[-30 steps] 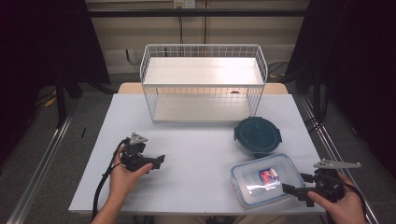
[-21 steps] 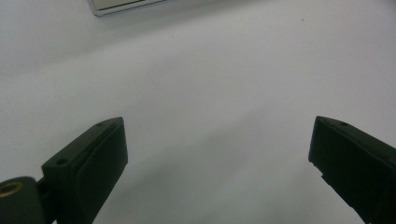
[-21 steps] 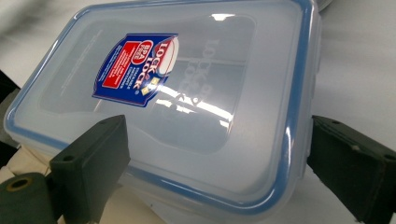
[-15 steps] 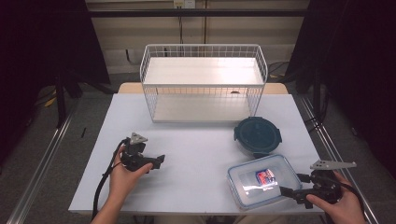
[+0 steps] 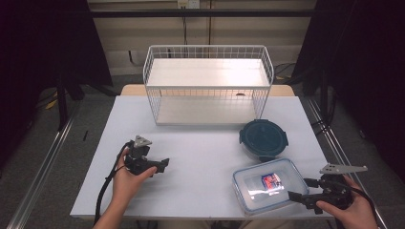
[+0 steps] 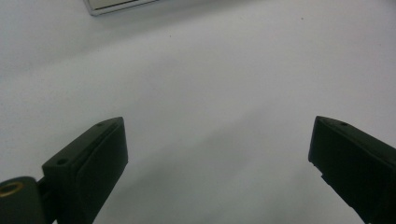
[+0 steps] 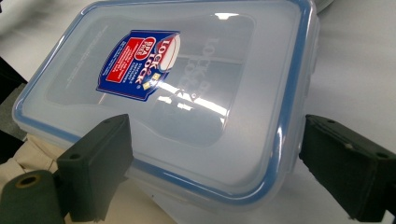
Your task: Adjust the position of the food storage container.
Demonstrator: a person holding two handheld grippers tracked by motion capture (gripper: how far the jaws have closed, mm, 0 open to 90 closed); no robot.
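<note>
Your right gripper [image 7: 215, 172] has its jaws spread wide, straddling a near corner of the box [image 7: 187, 93]: one jaw sits in front of the lid's long edge, the other just off the short side, with the box's corner between them. Neither jaw clamps the box yet. It lies flat on the counter [image 5: 200, 157], lid on, label up, right at the near edge. So the reach looks done; closing on the box and carrying it off are, I judge, still ahead of you. The basket [image 5: 208, 86] at the far side stands empty, and the round tub [image 5: 263, 138] sits beyond your right jaws, just past the box.

Your left gripper [image 5: 160, 165] holds nothing; its jaws gape over bare counter.

Against the earlier frames, the box sits lower and farther left, nearer the edge, and your right gripper has come in with it. Your left hand has not moved.
</note>
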